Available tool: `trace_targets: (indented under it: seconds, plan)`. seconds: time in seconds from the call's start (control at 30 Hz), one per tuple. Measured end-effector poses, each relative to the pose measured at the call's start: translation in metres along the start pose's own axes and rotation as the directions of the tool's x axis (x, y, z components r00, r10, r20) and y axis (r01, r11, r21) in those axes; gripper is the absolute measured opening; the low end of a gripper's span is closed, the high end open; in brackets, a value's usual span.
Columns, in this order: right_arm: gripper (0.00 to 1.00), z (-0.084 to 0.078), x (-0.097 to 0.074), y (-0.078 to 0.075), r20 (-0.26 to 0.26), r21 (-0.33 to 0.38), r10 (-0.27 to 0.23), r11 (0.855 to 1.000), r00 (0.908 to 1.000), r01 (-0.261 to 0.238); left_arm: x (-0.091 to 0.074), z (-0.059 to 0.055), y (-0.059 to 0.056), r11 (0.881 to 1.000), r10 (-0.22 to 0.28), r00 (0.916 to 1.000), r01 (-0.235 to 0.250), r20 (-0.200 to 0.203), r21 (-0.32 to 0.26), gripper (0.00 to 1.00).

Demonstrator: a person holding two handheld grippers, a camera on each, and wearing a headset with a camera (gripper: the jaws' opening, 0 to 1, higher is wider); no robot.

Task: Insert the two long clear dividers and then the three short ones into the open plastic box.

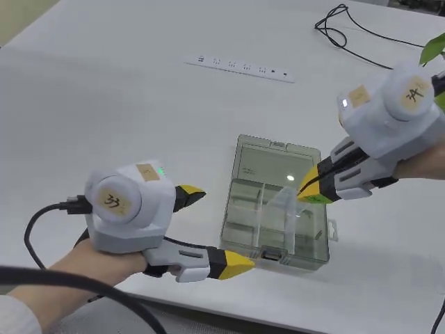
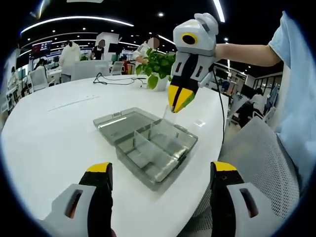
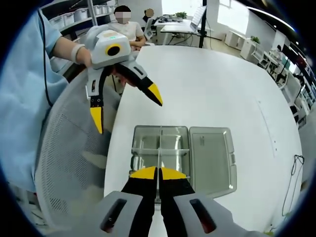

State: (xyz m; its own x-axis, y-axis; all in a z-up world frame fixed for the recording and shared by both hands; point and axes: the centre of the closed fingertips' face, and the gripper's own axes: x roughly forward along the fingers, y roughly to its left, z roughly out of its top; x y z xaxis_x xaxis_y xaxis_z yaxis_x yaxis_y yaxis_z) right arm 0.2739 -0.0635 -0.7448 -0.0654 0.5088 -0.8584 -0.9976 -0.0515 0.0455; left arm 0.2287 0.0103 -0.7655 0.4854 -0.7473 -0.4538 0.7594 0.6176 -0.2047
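While right gripper (image 1: 310,192) clamps a clear divider (image 1: 281,202) over the box (image 1: 229,217), a seated divider (image 3: 145,150) is in; total no. unclear. Left gripper (image 1: 222,227): jaws apart, empty.

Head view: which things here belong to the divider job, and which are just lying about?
Job: open plastic box; clear divider, held in the right hand-held gripper; left hand-held gripper, open.
Lying about: power strip; black cable; plant.
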Motion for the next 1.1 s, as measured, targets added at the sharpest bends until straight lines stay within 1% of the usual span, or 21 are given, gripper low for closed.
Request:
trace_targets:
  seconds: [0.1, 0.23, 0.27, 0.3, 0.4, 0.47, 0.53, 0.57, 0.67, 0.7, 0.9, 0.97, 1.0, 1.1]
  plan:
    - [0.02, 0.0, 0.002, 0.001, -0.002, 0.002, 0.0, 1.0, 1.0, 0.0, 0.0, -0.001, 0.0, 1.0, -0.002, 1.0, 0.002, -0.001, -0.005, 0.82]
    - [0.02, -0.002, 0.005, -0.002, -0.005, 0.008, 0.001, 1.0, 1.0, -0.001, 0.0, -0.002, 0.0, 1.0, -0.002, 1.0, 0.002, 0.0, -0.008, 0.81]
    - [0.02, -0.002, 0.005, 0.0, -0.001, 0.017, 0.007, 1.0, 1.0, -0.007, 0.0, -0.002, 0.0, 1.0, -0.002, 1.0, 0.002, 0.001, -0.01, 0.8]
    - [0.02, 0.0, 0.005, 0.001, 0.003, 0.011, 0.004, 1.0, 1.0, -0.004, 0.0, -0.002, 0.0, 1.0, -0.002, 1.0, 0.002, 0.0, -0.01, 0.8]
    - [0.02, -0.003, 0.007, 0.0, -0.005, 0.008, 0.004, 1.0, 1.0, -0.004, 0.0, -0.002, 0.0, 1.0, -0.003, 1.0, 0.003, 0.0, -0.011, 0.8]
    - [0.02, -0.003, 0.007, 0.001, -0.004, 0.015, 0.009, 1.0, 1.0, -0.008, -0.001, -0.003, 0.0, 1.0, -0.004, 1.0, 0.004, -0.002, -0.01, 0.79]
    - [0.02, -0.004, 0.008, 0.002, -0.007, 0.005, 0.001, 1.0, 1.0, -0.001, -0.001, -0.003, 0.0, 1.0, -0.003, 1.0, 0.003, -0.002, -0.014, 0.79]
    - [0.02, -0.005, 0.009, 0.003, -0.011, 0.015, 0.011, 1.0, 0.9999, -0.011, -0.001, -0.003, 0.0, 1.0, -0.005, 1.0, 0.005, -0.001, -0.015, 0.79]
    - [0.02, -0.005, 0.011, 0.004, -0.014, 0.003, 0.005, 1.0, 0.9999, -0.005, -0.001, -0.004, -0.001, 1.0, -0.005, 1.0, 0.005, -0.004, -0.016, 0.79]
    - [0.02, -0.004, 0.011, 0.003, -0.006, 0.007, 0.004, 1.0, 1.0, -0.004, -0.001, -0.003, -0.001, 1.0, -0.005, 1.0, 0.005, 0.0, -0.017, 0.79]
    - [0.02, -0.001, 0.014, 0.007, -0.008, 0.003, -0.001, 1.0, 1.0, 0.001, -0.001, -0.004, -0.002, 1.0, -0.008, 1.0, 0.008, -0.004, -0.022, 0.78]
    - [0.02, -0.001, 0.015, 0.004, -0.007, 0.003, -0.005, 1.0, 1.0, 0.005, -0.001, -0.004, -0.001, 1.0, -0.007, 1.0, 0.007, -0.004, -0.019, 0.78]
    - [0.02, -0.001, 0.015, 0.004, -0.008, 0.005, 0.004, 1.0, 1.0, -0.004, -0.001, -0.005, -0.002, 1.0, -0.008, 0.9999, 0.008, -0.006, -0.02, 0.78]
    - [0.02, 0.001, 0.016, 0.005, -0.01, 0.003, 0.003, 1.0, 0.9999, -0.003, -0.001, -0.004, -0.002, 1.0, -0.008, 1.0, 0.008, -0.004, -0.022, 0.78]
